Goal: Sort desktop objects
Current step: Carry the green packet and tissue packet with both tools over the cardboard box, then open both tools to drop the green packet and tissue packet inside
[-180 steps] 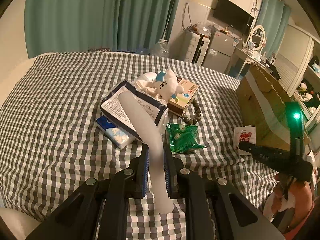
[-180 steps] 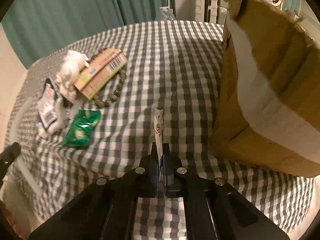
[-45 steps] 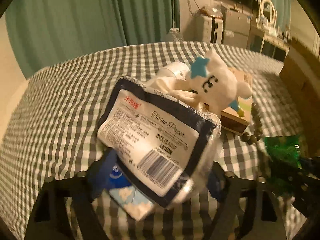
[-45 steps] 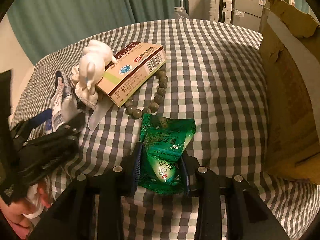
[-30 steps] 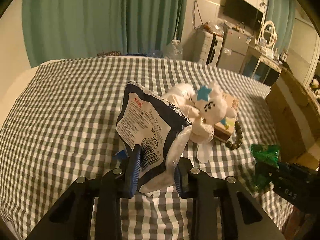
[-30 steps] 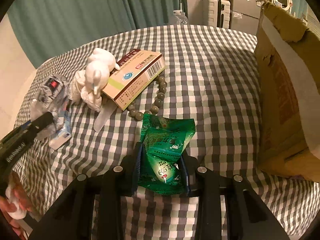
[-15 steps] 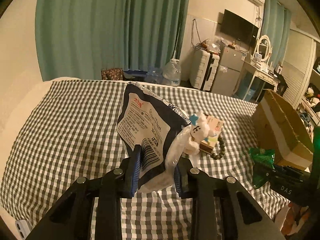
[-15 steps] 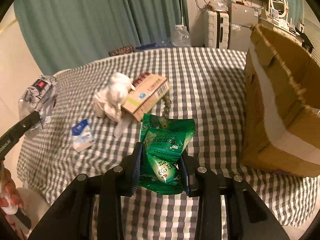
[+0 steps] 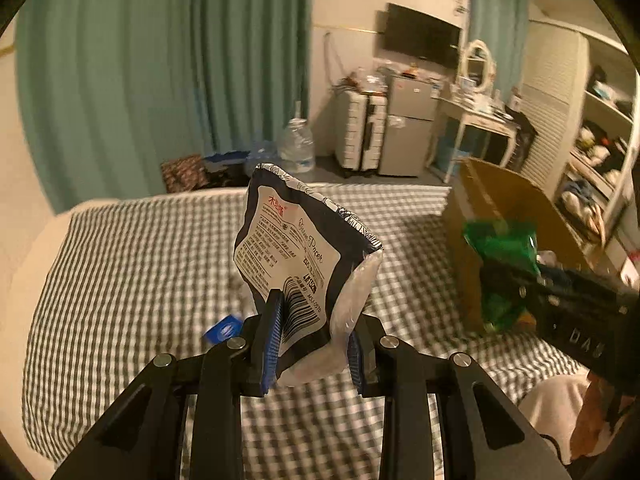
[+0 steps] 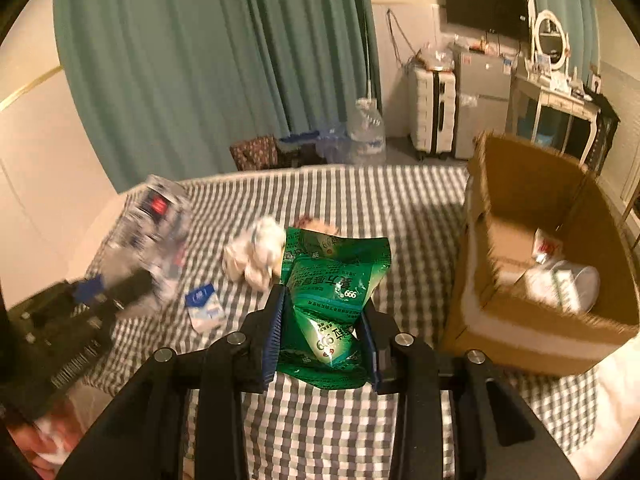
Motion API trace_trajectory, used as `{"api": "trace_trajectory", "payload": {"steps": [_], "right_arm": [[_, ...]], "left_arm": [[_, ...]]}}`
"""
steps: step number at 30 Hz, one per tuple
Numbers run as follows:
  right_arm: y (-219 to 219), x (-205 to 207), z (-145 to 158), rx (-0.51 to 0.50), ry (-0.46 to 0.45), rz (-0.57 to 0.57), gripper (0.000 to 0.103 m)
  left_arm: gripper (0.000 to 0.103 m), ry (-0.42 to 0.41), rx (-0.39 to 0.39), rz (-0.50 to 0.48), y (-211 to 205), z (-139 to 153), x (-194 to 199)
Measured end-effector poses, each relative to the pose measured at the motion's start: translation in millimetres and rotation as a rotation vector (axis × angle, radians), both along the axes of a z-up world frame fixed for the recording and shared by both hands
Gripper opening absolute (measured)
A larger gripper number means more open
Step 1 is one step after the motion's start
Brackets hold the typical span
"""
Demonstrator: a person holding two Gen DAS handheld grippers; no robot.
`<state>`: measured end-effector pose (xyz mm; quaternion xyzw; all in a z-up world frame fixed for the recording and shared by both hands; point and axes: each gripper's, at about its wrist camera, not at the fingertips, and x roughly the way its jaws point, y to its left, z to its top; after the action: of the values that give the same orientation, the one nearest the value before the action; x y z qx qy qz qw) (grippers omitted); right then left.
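My left gripper (image 9: 312, 340) is shut on a dark blue and white tissue pack (image 9: 296, 256), held high above the checked table (image 9: 140, 264). My right gripper (image 10: 326, 334) is shut on a green sachet bag (image 10: 332, 280), also lifted; it shows at the right of the left wrist view (image 9: 500, 264), next to the open cardboard box (image 10: 532, 240). The tissue pack appears blurred at the left of the right wrist view (image 10: 152, 232). A white plush toy (image 10: 256, 256) and a small blue and white packet (image 10: 204, 304) lie on the table.
The cardboard box (image 9: 492, 200) stands at the table's right edge and holds a few white items (image 10: 560, 276). Green curtains, a water jug (image 10: 366, 132), a suitcase and a small fridge are behind the table.
Both grippers have risen higher with their loads and the views now look further across the room. The right gripper with the green bag has moved toward the box, whose inside now shows.
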<state>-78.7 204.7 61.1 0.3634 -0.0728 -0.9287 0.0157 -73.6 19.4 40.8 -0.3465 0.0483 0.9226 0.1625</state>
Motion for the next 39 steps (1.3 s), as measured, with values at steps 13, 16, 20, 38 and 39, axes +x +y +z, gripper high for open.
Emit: {"api": "trace_trajectory", "payload": {"steps": [13,16,20,38,39], "right_arm": [[103,-8,71,0.071,0.056,-0.117,0.033],[140,-14,71,0.077,0.031,-0.171,0.033],[190,-26,62,0.080,-0.034,-0.236,0.034],[254,-30,24,-0.031,-0.115,-0.366,0.061],[249,-27,29,-0.027,-0.107,-0.360,0.061]], "left_arm": [[0.029,0.011,-0.008,-0.257,154,39,-16],[0.029,-0.008,-0.006,-0.334,201,36,-21],[0.029,-0.051,-0.014,-0.419,260,27,-28],[0.091,-0.146,-0.097,-0.426,286,1,-33],[0.091,-0.131,-0.093,-0.409,276,7,-33]]}}
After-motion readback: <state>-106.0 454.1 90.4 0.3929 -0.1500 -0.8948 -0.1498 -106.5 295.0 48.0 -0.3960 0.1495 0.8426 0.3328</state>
